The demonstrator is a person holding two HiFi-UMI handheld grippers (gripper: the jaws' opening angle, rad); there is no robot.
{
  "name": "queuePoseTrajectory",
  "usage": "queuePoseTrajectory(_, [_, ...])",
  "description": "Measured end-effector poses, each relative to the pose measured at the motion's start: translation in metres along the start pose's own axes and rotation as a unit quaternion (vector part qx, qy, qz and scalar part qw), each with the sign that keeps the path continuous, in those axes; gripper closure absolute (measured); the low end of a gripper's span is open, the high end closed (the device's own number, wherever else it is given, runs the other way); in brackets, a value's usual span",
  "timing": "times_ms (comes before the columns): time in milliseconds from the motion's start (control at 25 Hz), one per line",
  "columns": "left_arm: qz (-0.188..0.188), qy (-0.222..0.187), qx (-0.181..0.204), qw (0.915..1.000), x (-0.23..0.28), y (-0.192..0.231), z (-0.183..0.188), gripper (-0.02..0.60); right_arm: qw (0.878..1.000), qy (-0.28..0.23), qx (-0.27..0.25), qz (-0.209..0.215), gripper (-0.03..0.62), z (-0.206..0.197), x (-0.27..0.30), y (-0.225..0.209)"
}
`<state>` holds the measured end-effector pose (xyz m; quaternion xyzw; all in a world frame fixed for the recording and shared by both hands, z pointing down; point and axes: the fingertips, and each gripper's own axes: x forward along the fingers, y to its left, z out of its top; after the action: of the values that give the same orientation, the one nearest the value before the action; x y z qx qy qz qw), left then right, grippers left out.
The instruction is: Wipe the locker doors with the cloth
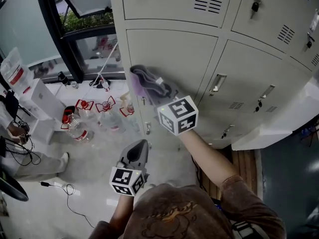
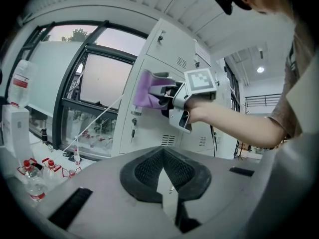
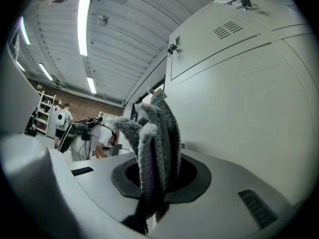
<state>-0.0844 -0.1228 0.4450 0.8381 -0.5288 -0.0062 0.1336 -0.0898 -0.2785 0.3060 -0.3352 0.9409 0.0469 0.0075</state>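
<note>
A grey and purple cloth [image 1: 148, 83] is bunched in my right gripper [image 1: 162, 94], which is shut on it and holds it against a pale locker door [image 1: 184, 63]. In the right gripper view the cloth [image 3: 154, 143] stands up folded between the jaws, with the door [image 3: 254, 98] close on the right. From the left gripper view the cloth [image 2: 149, 89] shows purple on the door beside the right gripper [image 2: 167, 96]. My left gripper [image 1: 138, 153] hangs lower, away from the lockers, shut and holding nothing [image 2: 167, 198].
More locker doors [image 1: 249, 98] with handles and keys run to the right. Several water bottles [image 1: 79, 128] and white boxes [image 1: 37, 101] stand on the floor at the left below a window [image 1: 94, 19]. A cable [image 1: 65, 190] lies on the floor.
</note>
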Motion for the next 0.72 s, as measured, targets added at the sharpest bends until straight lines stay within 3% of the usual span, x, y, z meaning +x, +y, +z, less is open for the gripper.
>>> queuePoseTrajectory(360, [0.033,-0.003,-0.004,0.9994,-0.012,0.028,0.003,0.581,1.000,0.021,-0.014,-0.007,0.542,-0.034,0.035,0.007])
queuePoseTrajectory(720, [0.028,0.000,-0.004,0.9996,-0.006,0.034,0.003,0.581,0.999,0.033,-0.016,-0.029,0.542,-0.046,0.046,-0.007])
